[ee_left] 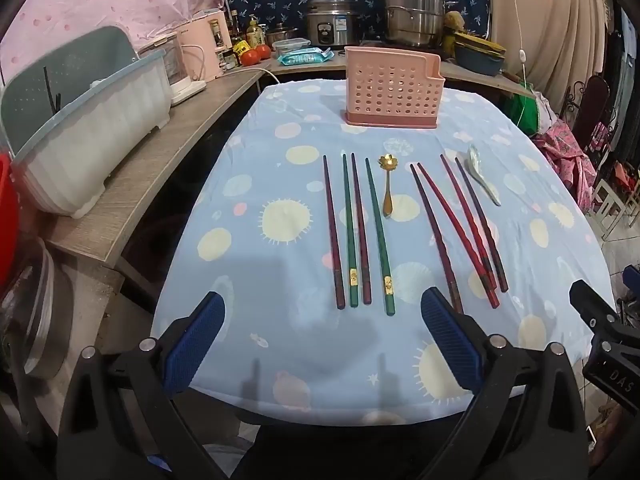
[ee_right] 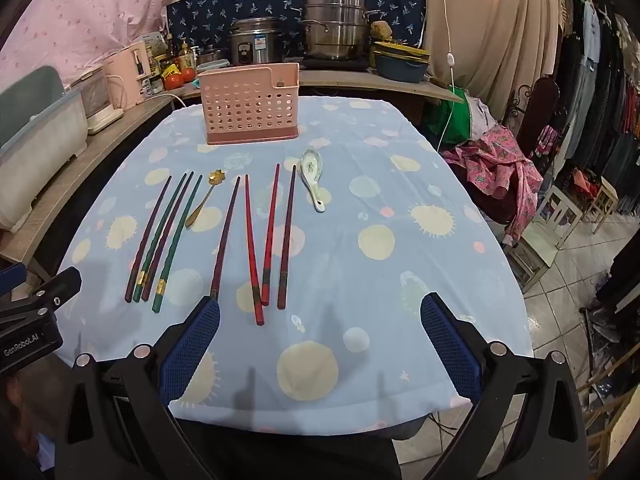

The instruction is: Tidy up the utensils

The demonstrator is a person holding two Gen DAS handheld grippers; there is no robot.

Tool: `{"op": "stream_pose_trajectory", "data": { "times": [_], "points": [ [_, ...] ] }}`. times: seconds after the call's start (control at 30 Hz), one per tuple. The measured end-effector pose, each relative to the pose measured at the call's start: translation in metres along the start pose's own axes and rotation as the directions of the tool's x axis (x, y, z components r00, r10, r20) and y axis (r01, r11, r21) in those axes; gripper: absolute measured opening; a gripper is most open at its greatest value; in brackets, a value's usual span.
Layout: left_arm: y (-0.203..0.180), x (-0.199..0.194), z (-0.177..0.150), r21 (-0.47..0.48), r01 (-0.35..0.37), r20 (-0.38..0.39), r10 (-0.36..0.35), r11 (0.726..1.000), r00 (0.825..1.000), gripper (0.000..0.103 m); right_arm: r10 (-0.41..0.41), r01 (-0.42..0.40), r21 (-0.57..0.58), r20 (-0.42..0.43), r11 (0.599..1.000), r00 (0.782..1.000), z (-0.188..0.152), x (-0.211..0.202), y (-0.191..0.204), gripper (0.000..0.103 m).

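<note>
A pink perforated utensil holder stands upright at the table's far side. Several chopsticks lie flat in two groups: green and maroon ones on the left, red and dark ones on the right. A gold flower spoon lies between the groups. A white ceramic spoon lies at the far right. My left gripper and right gripper are both open and empty, near the front edge.
The table wears a blue cloth with pale discs. A wooden counter at the left carries a dish rack and appliances. Steel pots stand behind. A chair with clothes is at the right.
</note>
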State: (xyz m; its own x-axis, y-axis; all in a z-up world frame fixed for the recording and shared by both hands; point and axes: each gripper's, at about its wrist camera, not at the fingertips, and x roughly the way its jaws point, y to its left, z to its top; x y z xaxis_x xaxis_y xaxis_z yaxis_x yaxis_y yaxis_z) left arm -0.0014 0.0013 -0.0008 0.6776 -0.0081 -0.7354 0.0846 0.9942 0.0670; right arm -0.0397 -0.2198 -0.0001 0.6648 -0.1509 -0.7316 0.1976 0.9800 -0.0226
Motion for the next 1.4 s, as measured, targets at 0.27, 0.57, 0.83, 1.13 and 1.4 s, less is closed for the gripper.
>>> {"op": "stream_pose_trajectory", "data": {
  "times": [0.27, 0.57, 0.83, 1.13, 1.4],
  "points": [
    [-0.004, 0.003, -0.001, 0.006, -0.009, -0.028, 0.009, 1.000, 1.000, 0.094, -0.003, 0.003, -0.009, -0.002, 1.000, 1.000, 0.001, -0.001, 0.001, 0.096],
    [-0.007, 0.004, -0.005, 0.012, -0.006, -0.035, 0.007, 1.000, 0.999, 0.094, -0.003, 0.003, -0.006, -0.005, 1.000, 1.000, 0.002, 0.000, 0.000, 0.096],
    [-0.002, 0.009, 0.005, 0.007, -0.003, -0.049, 0.003, 1.000, 0.999, 0.094, -0.002, 0.002, -0.005, -0.007, 1.000, 1.000, 0.002, 0.001, 0.000, 0.096],
    [-0.001, 0.012, 0.004, 0.004, 0.000, -0.053, 0.000, 1.000, 0.999, 0.094, 0.000, 0.000, -0.004, -0.009, 1.000, 1.000, 0.002, 0.003, 0.000, 0.096],
    [-0.001, 0.012, 0.003, 0.005, -0.001, -0.052, 0.001, 1.000, 0.999, 0.094, 0.000, 0.000, -0.003, -0.009, 1.000, 1.000, 0.001, 0.004, 0.001, 0.096]
  ]
}}
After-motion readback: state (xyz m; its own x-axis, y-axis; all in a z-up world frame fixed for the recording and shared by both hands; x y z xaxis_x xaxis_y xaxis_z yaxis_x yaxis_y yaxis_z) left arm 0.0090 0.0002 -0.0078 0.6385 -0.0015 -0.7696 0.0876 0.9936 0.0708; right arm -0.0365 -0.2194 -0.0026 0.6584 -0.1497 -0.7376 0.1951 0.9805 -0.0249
